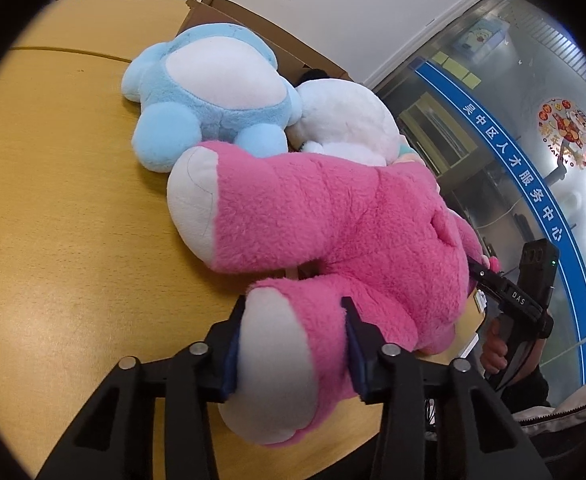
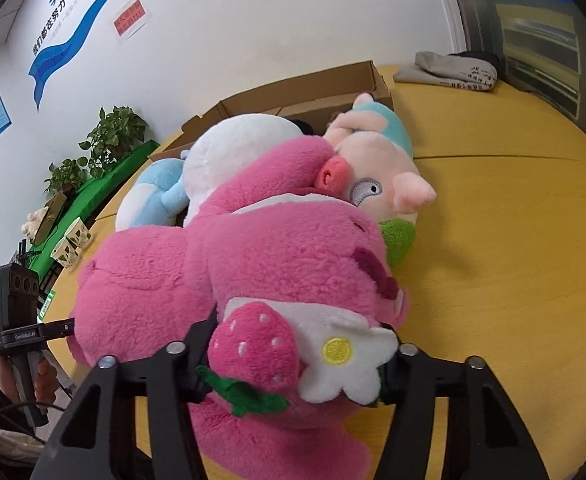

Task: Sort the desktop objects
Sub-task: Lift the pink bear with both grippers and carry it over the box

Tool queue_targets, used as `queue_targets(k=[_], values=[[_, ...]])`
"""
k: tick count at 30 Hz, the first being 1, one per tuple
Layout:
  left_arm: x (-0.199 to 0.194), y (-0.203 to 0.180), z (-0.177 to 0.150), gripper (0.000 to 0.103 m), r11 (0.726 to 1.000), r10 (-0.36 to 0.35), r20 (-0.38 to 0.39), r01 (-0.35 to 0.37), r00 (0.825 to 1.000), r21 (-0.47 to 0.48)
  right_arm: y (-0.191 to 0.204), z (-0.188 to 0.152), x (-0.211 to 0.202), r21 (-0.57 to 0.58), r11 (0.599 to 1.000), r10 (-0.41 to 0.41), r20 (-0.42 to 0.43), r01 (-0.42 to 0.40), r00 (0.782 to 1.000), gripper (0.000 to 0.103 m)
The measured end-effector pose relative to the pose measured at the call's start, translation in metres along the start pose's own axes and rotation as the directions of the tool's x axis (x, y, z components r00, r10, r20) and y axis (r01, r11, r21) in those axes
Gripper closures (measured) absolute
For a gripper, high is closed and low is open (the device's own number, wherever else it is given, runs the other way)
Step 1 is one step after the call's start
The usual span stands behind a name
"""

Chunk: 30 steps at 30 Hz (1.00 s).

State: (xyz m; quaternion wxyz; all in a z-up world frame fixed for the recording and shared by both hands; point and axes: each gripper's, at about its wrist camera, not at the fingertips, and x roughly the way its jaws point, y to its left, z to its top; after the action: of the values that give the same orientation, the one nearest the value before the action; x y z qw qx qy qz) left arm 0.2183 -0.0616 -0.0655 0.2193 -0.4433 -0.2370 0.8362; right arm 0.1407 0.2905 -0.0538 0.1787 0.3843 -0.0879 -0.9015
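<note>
Both views are evenly and brightly lit, with soft, diffuse illumination. Strong fisheye distortion bends straight lines near the edges, and a black vignette rings each frame. In the left wrist view, the frosted glass partition (image 1: 533,92) shows blown-out glare at the far right, and a pale sheen lies on the yellow wooden tabletop (image 1: 53,260). Soft shadow sits under the fluffy pink plush bear (image 2: 253,264). Focus is sharp centrally; fine detail softens toward the rims.

Pink bear (image 1: 333,216) fuzzy plush; table (image 1: 73,220) smooth wood.
</note>
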Motion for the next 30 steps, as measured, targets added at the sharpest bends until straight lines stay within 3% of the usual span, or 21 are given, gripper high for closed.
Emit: queue_targets(k=[8, 13, 18, 22, 26, 30], values=[[-0.026, -0.024, 0.004, 0.073, 0.999, -0.035, 0.039, 0.034, 0.999, 0.024, 0.027, -0.001, -0.042, -0.049, 0.998, -0.018, 0.133, 0.025, 0.991, 0.049], [-0.052, -0.05, 0.046, 0.073, 0.994, -0.064, 0.138, 0.051, 0.988, 0.096, 0.034, 0.025, -0.062, -0.047, 0.999, 0.008, 0.235, 0.003, 0.972, 0.049], [-0.067, -0.073, 0.13, 0.074, 0.972, -0.094, 0.237, 0.038, 0.967, 0.23, 0.047, 0.087, -0.067, -0.118, 0.993, 0.053, 0.352, -0.012, 0.934, 0.049], [-0.062, -0.087, 0.215, 0.074, 0.94, -0.095, 0.277, -0.006, 0.956, 0.341, 0.049, 0.167, -0.046, -0.164, 0.986, 0.072, 0.407, -0.005, 0.911, 0.048], [-0.04, -0.087, 0.301, 0.074, 0.929, -0.084, 0.279, -0.026, 0.957, 0.369, 0.035, 0.248, -0.005, -0.15, 0.989, 0.071, 0.409, -0.01, 0.91, 0.048], [0.004, -0.081, 0.385, 0.074, 0.929, -0.056, 0.256, -0.044, 0.965, 0.369, 0.012, 0.323, 0.056, -0.115, 0.993, 0.047, 0.384, -0.002, 0.922, 0.049]])
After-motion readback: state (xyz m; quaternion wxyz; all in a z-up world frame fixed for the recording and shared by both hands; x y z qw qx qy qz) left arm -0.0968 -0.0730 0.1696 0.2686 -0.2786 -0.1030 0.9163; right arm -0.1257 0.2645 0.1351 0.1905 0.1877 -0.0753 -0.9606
